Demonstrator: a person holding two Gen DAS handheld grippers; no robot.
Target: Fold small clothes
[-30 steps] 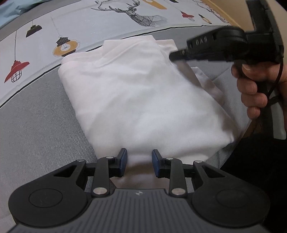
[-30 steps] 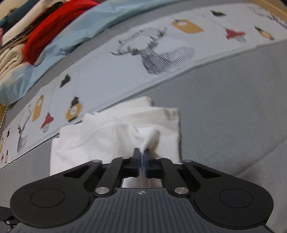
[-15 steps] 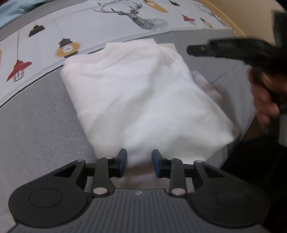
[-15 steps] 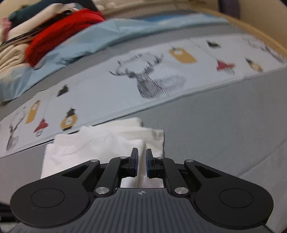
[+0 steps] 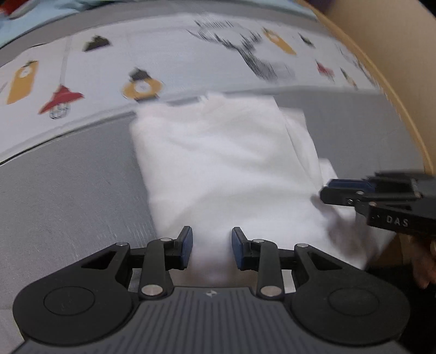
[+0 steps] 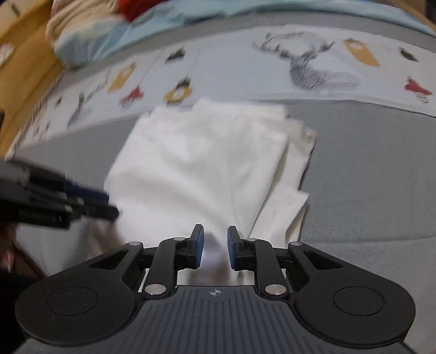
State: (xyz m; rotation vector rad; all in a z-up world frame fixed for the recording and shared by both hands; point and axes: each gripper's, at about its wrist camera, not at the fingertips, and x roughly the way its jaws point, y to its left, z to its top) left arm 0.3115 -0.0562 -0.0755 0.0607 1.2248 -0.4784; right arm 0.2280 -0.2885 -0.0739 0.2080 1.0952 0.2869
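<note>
The folded white cotton garment [image 5: 223, 168] lay on the grey woven bed cover [image 5: 68, 185], its far edge just beside the pale printed strip with lanterns and a deer [image 5: 169, 60]. My left gripper [image 5: 212, 248] was released, the blue pads apart, at the near edge of the garment with white cloth showing between them. My right gripper [image 6: 212, 246] was released too, nothing clenched in it, at the near edge where loose layers [image 6: 288, 196] stuck out on the right side. In the left wrist view the right gripper [image 5: 331, 190] reached over the garment's right corner. A pile of red and cream clothes [image 6: 90, 19] was at the far left, blurred.
</note>
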